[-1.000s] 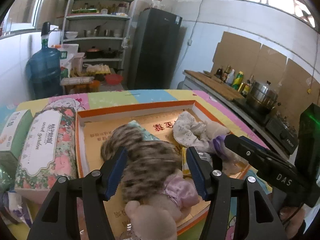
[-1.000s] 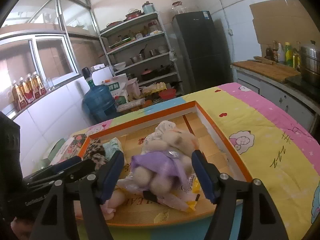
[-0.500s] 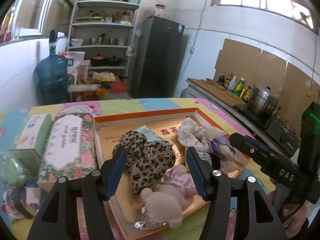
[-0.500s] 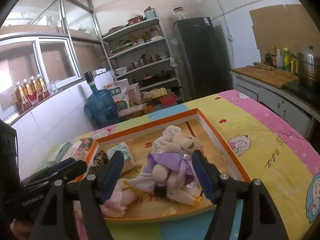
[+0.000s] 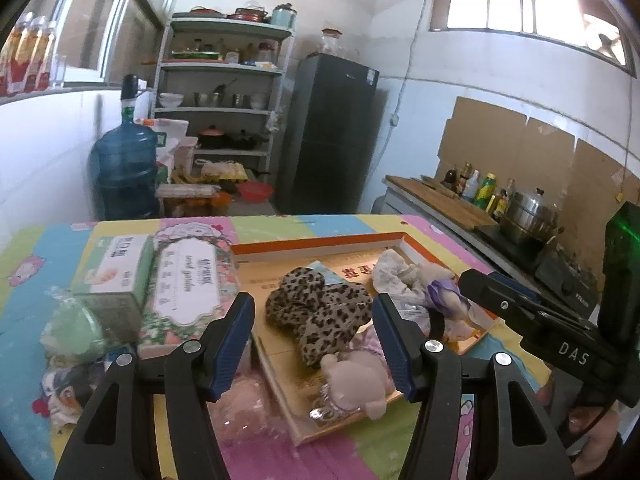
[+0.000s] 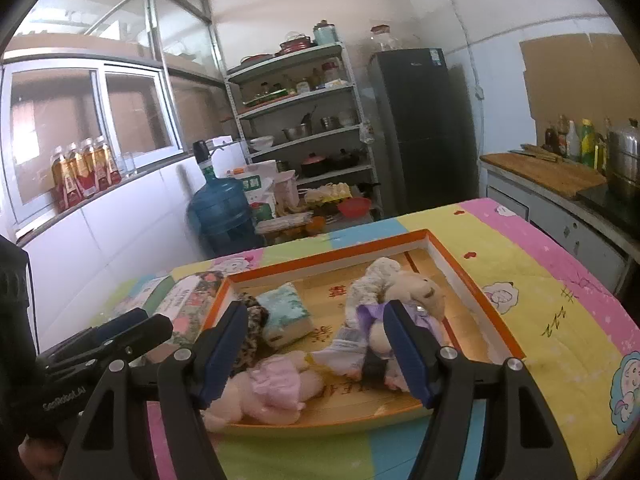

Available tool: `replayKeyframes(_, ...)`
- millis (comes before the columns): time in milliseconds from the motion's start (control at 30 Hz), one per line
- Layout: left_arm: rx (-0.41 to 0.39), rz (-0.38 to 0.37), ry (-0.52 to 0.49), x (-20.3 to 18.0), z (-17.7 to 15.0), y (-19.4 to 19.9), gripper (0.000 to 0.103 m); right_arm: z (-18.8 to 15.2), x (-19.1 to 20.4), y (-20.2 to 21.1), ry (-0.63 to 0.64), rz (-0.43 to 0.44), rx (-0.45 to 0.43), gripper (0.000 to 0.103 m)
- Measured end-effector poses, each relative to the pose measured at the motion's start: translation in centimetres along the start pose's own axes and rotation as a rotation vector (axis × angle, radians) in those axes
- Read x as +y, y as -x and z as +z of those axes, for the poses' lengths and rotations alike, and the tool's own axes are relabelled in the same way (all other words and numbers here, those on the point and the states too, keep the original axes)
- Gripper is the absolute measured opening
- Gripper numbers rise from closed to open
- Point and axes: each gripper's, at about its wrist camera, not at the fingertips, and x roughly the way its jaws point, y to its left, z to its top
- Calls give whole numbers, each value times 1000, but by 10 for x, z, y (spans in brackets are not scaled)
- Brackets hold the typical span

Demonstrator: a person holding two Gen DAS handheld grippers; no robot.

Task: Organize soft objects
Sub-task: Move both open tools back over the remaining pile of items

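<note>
We read "DAS" on the right tool (image 5: 476, 286) and "GenRobot.AI" on the left tool (image 6: 134, 326); both stand spread, pinching nothing. The leopard-print cloth (image 5: 320, 316) and plush toys (image 6: 272, 384) lie in the orange-rimmed tray (image 6: 472, 284). The floral tissue pack (image 5: 188, 284) beside it bears small, unreadable script.
</note>
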Motion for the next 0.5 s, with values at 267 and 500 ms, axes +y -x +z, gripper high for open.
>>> replayKeyframes(267,-31,27,14,15,-5,28,63,0,29,11,49,20,-8,70)
replayKeyframes(500,-52,52,36,29,-13,53,63,-4,57,16,83,42,-2,70)
